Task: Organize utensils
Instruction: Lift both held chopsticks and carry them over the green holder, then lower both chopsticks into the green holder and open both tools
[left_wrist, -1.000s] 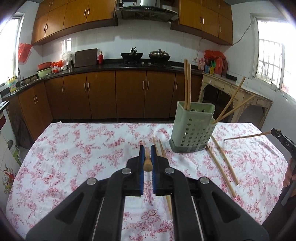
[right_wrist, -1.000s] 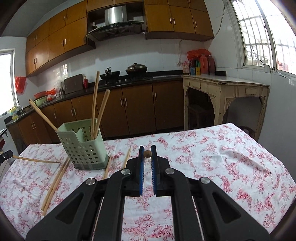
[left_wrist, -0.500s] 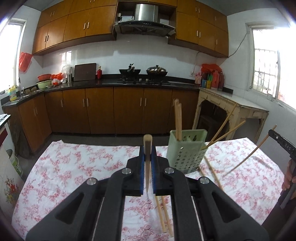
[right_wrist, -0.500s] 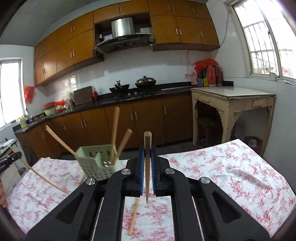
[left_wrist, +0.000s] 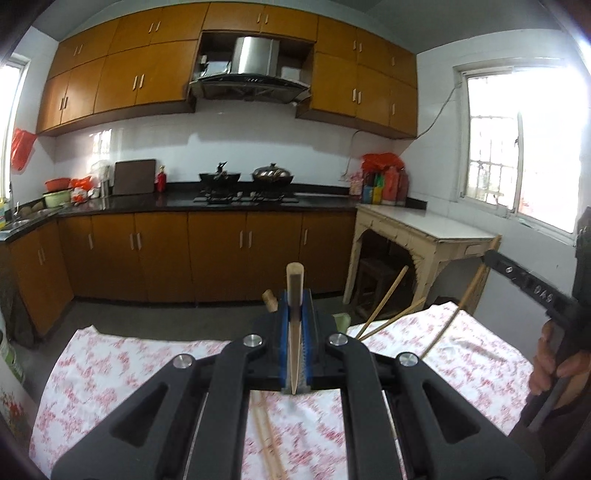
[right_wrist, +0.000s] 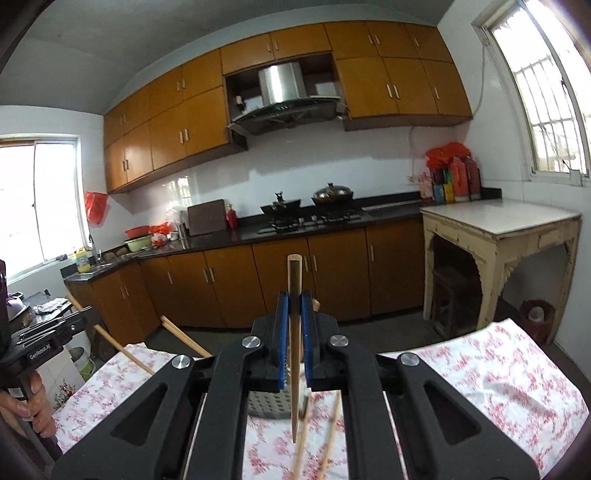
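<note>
Both grippers rising since earlier, left gripper (left_wrist: 295, 325) and right gripper (right_wrist: 294, 325) each clamping a chopstick (left_wrist: 294, 295); green holder (left_wrist: 341, 319) mostly hiding behind jaws, lower centre.

Wok (left_wrist: 220, 176), lidded pot (left_wrist: 272, 173), perhaps bottles (left_wrist: 384, 181)

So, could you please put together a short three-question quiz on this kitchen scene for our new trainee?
1. True or false: the left gripper is shut on a wooden chopstick.
2. What does the right gripper hold? A) a metal spoon B) a wooden chopstick C) nothing
3. Fill in: loose chopsticks lie on the white ____ printed with pink flowers.

Key: 1 true; 2 B; 3 tablecloth.
</note>
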